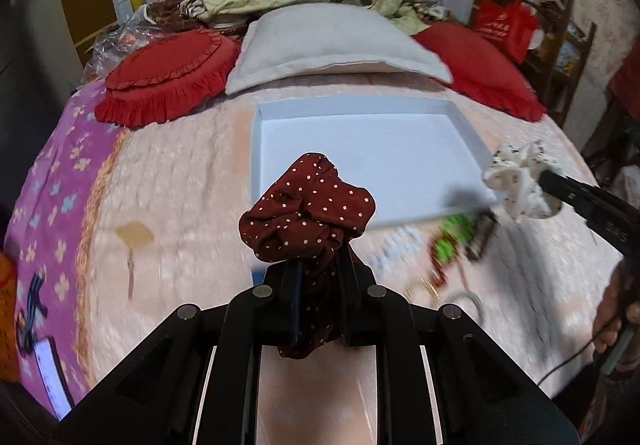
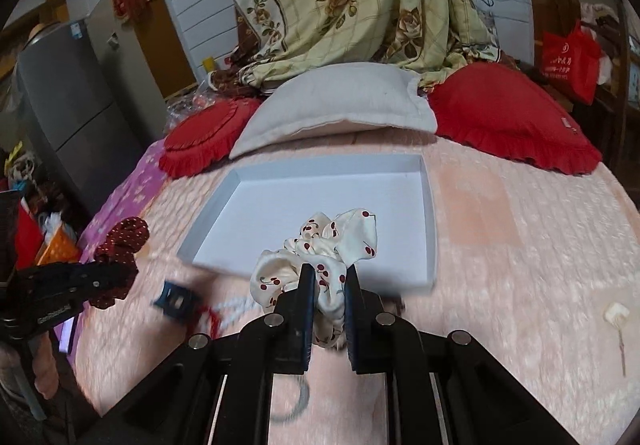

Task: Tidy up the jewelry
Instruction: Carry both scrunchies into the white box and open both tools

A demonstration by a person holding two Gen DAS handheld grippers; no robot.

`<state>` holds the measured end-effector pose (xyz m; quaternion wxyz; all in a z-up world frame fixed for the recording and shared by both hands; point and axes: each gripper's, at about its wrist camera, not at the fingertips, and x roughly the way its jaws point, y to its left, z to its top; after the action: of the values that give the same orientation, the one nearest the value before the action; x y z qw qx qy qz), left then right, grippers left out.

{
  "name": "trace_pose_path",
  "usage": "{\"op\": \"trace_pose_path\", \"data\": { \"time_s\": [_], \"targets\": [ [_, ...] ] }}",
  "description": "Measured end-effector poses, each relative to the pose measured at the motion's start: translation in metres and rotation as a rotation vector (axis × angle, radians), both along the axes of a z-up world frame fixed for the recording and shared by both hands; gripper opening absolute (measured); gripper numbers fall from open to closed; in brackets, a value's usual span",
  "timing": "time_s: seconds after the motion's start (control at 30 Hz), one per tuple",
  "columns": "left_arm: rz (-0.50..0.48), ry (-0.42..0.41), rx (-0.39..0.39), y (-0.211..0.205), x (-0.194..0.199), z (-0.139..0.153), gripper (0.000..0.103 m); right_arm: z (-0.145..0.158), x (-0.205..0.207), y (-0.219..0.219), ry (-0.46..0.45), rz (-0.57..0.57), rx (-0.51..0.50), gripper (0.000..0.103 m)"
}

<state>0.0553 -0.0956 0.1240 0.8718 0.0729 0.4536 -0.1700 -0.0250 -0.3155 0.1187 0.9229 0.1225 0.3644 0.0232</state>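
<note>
My left gripper (image 1: 318,265) is shut on a dark red polka-dot scrunchie (image 1: 308,205) and holds it above the pink bedspread, just before the near edge of the white tray (image 1: 360,105). My right gripper (image 2: 329,273) is shut on a cream cherry-print scrunchie (image 2: 320,249), held over the tray's (image 2: 320,169) near edge. That scrunchie also shows in the left wrist view (image 1: 520,177), and the red one in the right wrist view (image 2: 120,241). The tray's floor is bare.
Blurred jewelry lies on the bed before the tray: green and red beads (image 1: 452,237), a white bead string (image 2: 236,305), a dark blue clip (image 2: 176,299), a grey ring (image 2: 296,401). Hairpins (image 1: 134,237) (image 2: 616,317) lie aside. A white pillow (image 1: 332,41) and red cushions (image 1: 168,77) sit behind the tray.
</note>
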Motion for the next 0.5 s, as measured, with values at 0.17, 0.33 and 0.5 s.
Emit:
{"op": "trace_pose_path", "data": {
  "time_s": [0.17, 0.33, 0.5],
  "targets": [
    [0.033, 0.041, 0.009, -0.012, 0.063, -0.024, 0.014, -0.017, 0.053, -0.009, 0.041, -0.014, 0.01, 0.013],
    [0.062, 0.078, 0.022, -0.028, 0.118, -0.051, 0.014, -0.045, 0.101, -0.016, 0.103, -0.037, -0.012, 0.013],
    [0.066, 0.076, 0.07, -0.041, 0.148, -0.07, 0.019, -0.065, 0.13, -0.026, 0.143, -0.066, -0.046, 0.013]
  ]
}}
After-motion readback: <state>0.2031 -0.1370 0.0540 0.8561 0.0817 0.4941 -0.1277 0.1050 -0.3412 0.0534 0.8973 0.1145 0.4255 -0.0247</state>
